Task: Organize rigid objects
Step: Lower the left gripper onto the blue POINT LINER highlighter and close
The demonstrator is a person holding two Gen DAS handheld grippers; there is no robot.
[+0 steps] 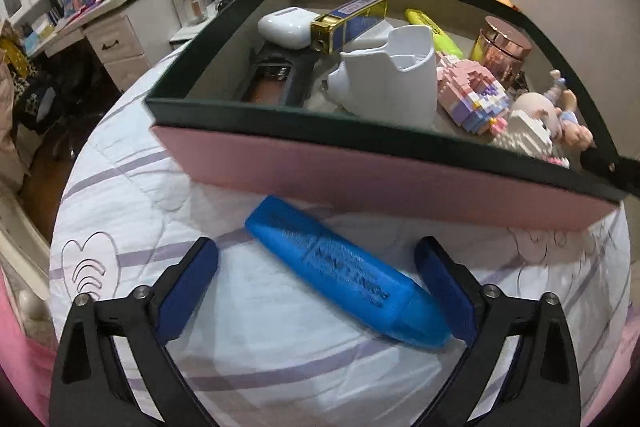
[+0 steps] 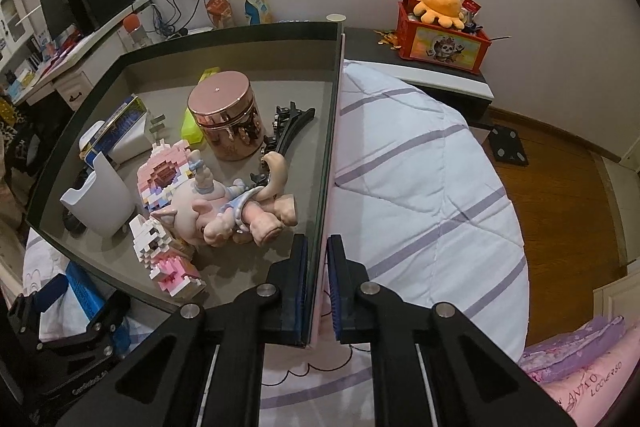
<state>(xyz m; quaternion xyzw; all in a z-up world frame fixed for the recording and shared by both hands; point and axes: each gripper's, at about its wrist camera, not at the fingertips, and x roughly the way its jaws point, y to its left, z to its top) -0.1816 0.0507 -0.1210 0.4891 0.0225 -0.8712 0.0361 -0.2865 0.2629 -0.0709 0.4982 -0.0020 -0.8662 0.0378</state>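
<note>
The left gripper hangs over the bed, its jaws spread wide on either side of a blue highlighter that lies slantwise on the white quilt with lilac stripes. The marker's lower end lies close against the blue pad at the lower right of the left wrist frame; the other pad stands clear of it, so nothing is gripped. Just above the highlighter in that frame runs the pink outer wall of a dark-rimmed box resting on the bed.

The right gripper has its jaws closed on the box's right-hand wall, one pad inside and one outside, at the lower centre of the right wrist frame.

Inside the box lie a rose-gold jar, a pig doll on its side, a pink and white brick figure, a white plastic holder, a yellow highlighter, a blue and gold carton, a white earbud case and black hair clips. At the upper right of the right wrist frame, a red crate holds an orange plush toy.
</note>
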